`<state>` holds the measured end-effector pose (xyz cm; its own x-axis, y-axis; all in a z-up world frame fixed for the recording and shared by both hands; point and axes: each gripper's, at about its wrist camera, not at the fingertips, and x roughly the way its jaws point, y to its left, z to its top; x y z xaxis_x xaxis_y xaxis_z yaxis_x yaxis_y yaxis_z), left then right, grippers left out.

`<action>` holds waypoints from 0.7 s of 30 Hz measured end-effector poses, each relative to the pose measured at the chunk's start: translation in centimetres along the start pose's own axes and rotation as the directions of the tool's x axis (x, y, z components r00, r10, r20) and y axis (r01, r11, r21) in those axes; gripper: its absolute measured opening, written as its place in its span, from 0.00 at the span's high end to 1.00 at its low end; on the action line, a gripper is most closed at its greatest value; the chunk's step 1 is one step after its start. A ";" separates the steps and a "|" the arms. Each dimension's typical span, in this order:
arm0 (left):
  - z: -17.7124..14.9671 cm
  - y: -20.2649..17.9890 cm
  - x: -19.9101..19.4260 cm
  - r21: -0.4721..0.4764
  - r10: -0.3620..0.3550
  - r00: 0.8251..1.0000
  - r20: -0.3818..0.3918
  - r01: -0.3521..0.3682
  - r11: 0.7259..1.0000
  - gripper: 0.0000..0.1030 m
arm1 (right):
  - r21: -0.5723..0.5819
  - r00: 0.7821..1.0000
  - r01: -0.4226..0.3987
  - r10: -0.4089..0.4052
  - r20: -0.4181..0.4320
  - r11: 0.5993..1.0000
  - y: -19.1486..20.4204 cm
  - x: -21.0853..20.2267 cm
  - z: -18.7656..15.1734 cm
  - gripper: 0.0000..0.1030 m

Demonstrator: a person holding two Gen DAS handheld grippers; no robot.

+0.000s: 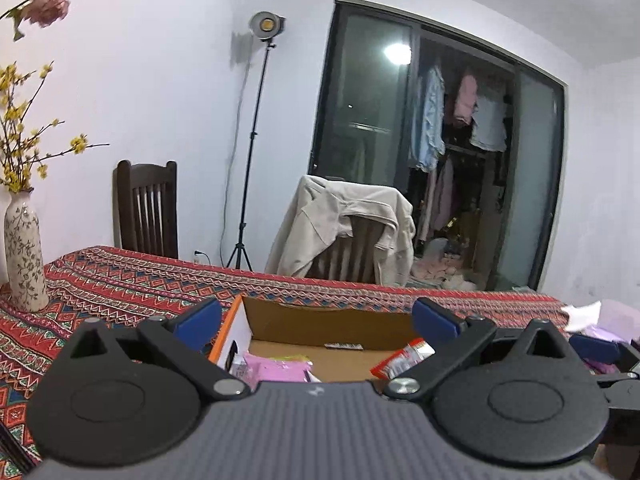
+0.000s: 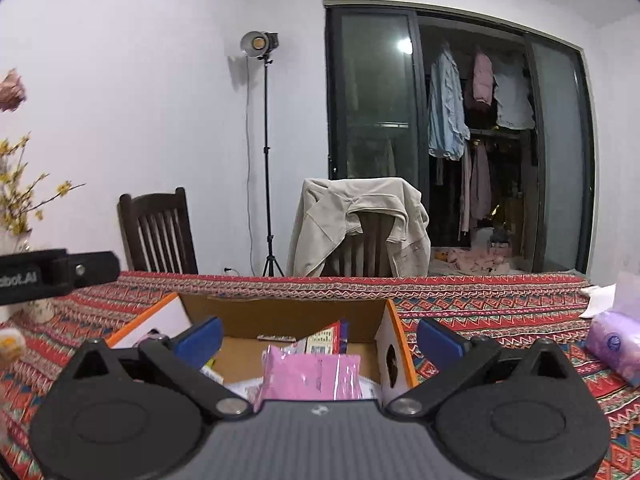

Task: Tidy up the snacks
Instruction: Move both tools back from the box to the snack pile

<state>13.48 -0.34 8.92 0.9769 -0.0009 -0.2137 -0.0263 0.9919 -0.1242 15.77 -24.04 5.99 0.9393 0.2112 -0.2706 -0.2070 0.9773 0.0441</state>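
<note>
**Snack box sits between open grippers**

Both the left gripper (image 1: 316, 316) and right gripper (image 2: 320, 336) gape empty over the cardboard box (image 2: 280, 314), lower centre, holding a pink packet (image 2: 312, 374). A vase (image 1: 24, 252) stands left; gripper bodies hide the box's near side.

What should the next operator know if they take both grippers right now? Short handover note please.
Left gripper: open, empty, above the box.
Right gripper: open, empty, also above the box.
Open cardboard box with orange-edged white sides sits on the red patterned tablecloth.
Done: pink plastic snack packet, red-and-white snack wrapper and a printed red-bordered packet are in the box.
Left: no loose snacks visible from here; a lilac tissue pack lies right of the box. Check the table outside these views.
</note>
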 end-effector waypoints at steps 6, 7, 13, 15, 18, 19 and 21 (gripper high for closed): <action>-1.0 -0.6 -1.8 0.011 -0.011 1.000 -0.029 0.012 1.000 0.00 | -0.028 0.998 -0.031 0.030 -0.050 0.999 0.0 -2.4 -1.4 0.00; -1.3 -0.8 -2.0 0.014 -0.013 0.999 -0.038 0.013 1.000 0.00 | -0.029 0.997 -0.035 0.033 -0.064 0.999 0.0 -2.7 -1.8 0.00; -3.2 -1.3 -3.2 0.027 -0.011 0.996 -0.088 0.013 1.000 0.00 | -0.027 0.989 -0.054 0.050 -0.142 0.998 0.1 -4.0 -4.5 0.00; -3.8 -1.4 -3.4 0.029 -0.009 0.994 -0.110 0.012 1.000 0.00 | -0.025 0.985 -0.058 0.053 -0.165 0.998 0.0 -4.7 -5.6 0.00; -5.0 -1.5 -3.7 0.034 -0.005 0.990 -0.143 0.010 0.999 0.00 | -0.003 0.978 -0.079 0.077 -0.195 0.997 -0.4 -5.5 -6.9 0.00; -5.4 -1.6 -3.8 0.035 -0.006 0.988 -0.153 0.011 0.999 0.00 | 0.007 0.976 -0.086 0.086 -0.200 0.996 -0.6 -5.7 -7.4 0.00; -6.2 -1.6 -3.7 0.034 -0.007 0.983 -0.181 0.013 0.999 0.00 | 0.020 0.974 -0.081 0.084 -0.211 0.997 -1.0 -6.2 -8.0 0.00</action>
<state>8.62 -2.76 3.91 0.9224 -0.0304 -0.3849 -0.0066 0.9955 -0.0943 7.98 -26.40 -0.11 0.8398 0.2842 -0.4625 -0.2769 0.9571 0.0854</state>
